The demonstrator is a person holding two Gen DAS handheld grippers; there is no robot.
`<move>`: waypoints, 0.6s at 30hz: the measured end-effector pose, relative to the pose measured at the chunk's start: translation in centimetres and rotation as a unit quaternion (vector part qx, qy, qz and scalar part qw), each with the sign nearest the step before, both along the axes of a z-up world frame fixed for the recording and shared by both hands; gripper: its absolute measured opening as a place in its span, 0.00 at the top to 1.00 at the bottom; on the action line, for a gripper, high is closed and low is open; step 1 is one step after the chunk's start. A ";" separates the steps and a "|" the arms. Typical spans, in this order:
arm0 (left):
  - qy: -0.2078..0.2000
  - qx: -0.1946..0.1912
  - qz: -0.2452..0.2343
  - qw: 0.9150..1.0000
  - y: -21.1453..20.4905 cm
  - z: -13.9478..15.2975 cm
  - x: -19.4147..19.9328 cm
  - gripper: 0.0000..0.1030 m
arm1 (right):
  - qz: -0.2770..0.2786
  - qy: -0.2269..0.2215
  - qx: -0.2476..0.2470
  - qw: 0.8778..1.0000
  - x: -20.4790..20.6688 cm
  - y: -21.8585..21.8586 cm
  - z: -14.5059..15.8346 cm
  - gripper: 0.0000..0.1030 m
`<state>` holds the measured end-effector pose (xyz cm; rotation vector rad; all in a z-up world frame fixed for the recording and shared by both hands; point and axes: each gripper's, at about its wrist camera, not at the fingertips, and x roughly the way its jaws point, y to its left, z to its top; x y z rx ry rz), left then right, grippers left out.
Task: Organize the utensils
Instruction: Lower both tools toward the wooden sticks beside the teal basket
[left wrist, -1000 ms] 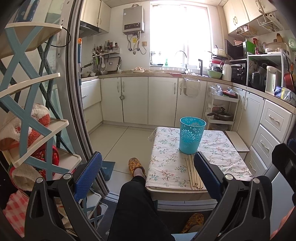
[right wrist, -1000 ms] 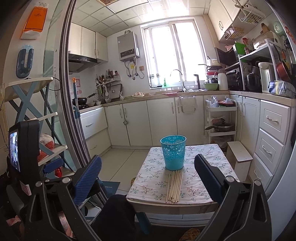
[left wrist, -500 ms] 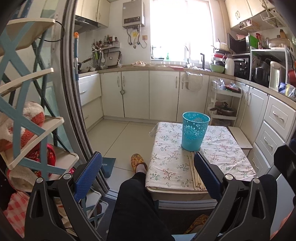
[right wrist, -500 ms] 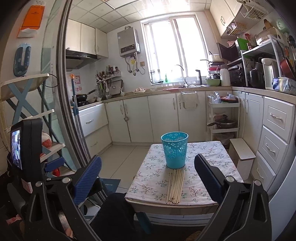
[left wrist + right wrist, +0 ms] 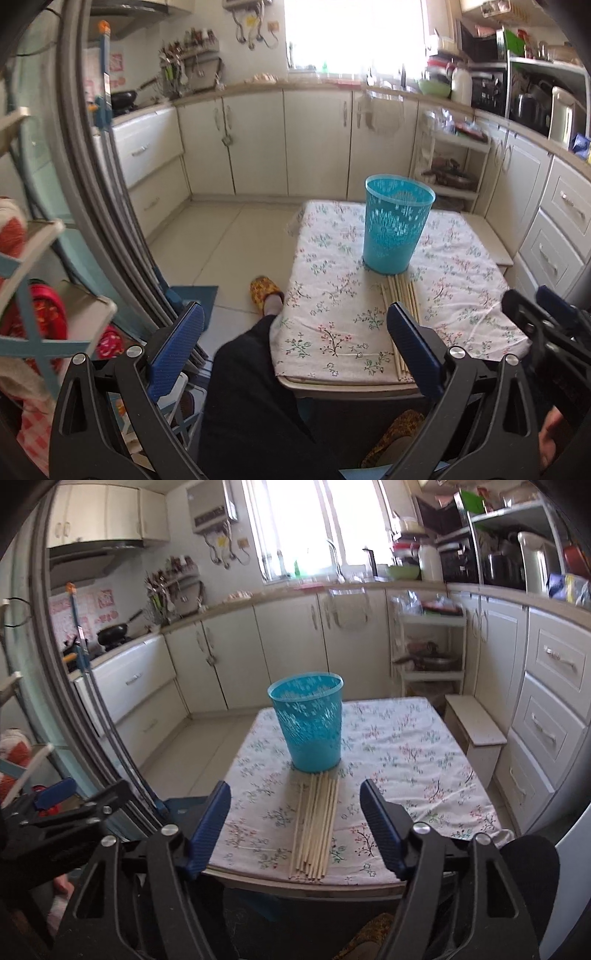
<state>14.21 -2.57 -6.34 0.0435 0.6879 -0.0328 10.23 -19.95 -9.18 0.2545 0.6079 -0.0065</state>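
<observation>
Your right gripper [image 5: 294, 816] has jaws that have just been closing, yet they stand apart with nothing between the pads, above the near end of the sticks [image 5: 314, 827]. Your left gripper [image 5: 295, 328] has jaws wide open and empty, over your knee beside the bench [image 5: 325, 332]. Sticks lie in a flat bundle on the cloth, far ends touching the blue basket [image 5: 308, 723], which stands upright behind them.
</observation>
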 end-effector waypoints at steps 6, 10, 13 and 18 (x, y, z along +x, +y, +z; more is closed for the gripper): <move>0.057 0.001 -0.017 0.998 -1.7 -4.2 5.1 0.07 | -0.007 0.089 0.015 0.996 6.8 -2.2 -6.9 0.59; 0.096 0.006 -0.031 0.995 -3.1 -7.1 7.9 0.07 | -0.011 0.123 0.025 0.992 10.8 -2.9 -10.3 0.66; 0.122 0.008 -0.034 0.992 -4.0 -9.0 9.7 0.07 | -0.010 0.143 0.029 0.989 13.3 -3.0 -12.3 0.67; 0.161 0.005 -0.039 0.986 -5.3 -11.9 12.5 0.07 | -0.007 0.163 0.026 0.986 15.6 -3.0 -14.6 0.68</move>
